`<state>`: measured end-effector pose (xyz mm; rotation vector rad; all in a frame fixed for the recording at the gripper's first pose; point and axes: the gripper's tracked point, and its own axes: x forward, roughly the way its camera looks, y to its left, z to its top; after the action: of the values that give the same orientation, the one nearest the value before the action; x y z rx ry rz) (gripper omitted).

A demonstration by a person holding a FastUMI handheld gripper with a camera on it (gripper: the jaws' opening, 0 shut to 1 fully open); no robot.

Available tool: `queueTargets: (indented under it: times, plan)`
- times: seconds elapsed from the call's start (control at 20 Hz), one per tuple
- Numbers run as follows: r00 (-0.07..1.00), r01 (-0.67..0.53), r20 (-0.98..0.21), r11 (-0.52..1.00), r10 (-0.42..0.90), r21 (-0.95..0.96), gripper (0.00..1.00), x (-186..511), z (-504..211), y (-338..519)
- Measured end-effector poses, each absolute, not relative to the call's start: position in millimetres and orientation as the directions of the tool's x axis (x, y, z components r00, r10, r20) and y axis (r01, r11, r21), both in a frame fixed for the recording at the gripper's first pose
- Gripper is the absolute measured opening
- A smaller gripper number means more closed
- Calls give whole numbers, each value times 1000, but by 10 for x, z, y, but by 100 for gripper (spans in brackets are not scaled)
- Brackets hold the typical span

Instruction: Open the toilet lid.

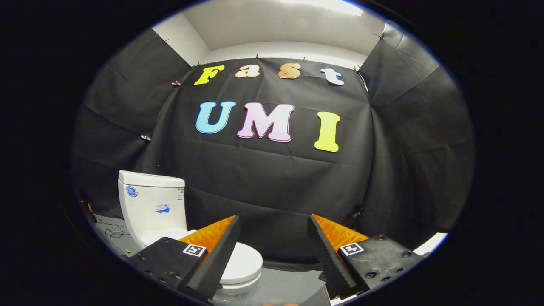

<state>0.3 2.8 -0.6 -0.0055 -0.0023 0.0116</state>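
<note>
A staged booth mimicking a bathroom: black cloth walls (272,178) drape behind a white toilet (157,208).

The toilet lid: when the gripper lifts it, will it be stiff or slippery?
The lid looks like hard, glossy plastic, so probably stiff and somewhat slippery. It lies closed and flat, so it would likely swing up toward the tank. The open gripper is not touching it.
</note>
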Motion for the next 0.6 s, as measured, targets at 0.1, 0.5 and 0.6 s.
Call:
queueTargets:
  times: [0.1,0.5,0.6]
  plan:
    - [1000,-11,5,1000,11,-3,98,0,2,15]
    - [1000,-17,5,1000,17,-4,98,5,-14,25]
    - [1000,-17,10,1000,17,-5,98,10,-1,17]
